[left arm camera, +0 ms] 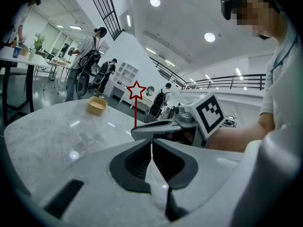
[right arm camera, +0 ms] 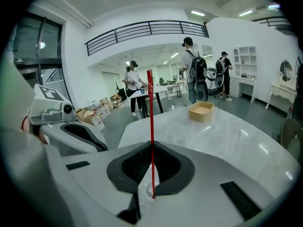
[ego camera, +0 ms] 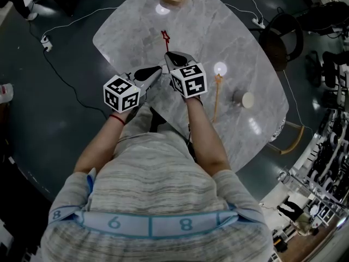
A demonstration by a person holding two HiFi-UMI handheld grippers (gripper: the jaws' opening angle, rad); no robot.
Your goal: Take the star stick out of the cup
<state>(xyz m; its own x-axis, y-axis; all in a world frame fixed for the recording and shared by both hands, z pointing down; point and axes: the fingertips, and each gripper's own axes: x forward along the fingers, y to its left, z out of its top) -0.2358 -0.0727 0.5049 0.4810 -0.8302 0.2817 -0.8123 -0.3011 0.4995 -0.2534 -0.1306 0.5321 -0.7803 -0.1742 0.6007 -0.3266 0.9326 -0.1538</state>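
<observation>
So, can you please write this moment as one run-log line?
right gripper: shut on red star stick | left gripper: shut, empty | cup: on table, apart from stick

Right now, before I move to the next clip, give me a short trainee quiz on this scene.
1. Fill in: the cup is on the table, to the person's ___ of both grippers.
2. True or false: the jaws of the right gripper are shut on the red stick.
3. The left gripper holds: A) the cup B) the tray C) nothing.
Key: 1 right; 2 true; 3 C.
</observation>
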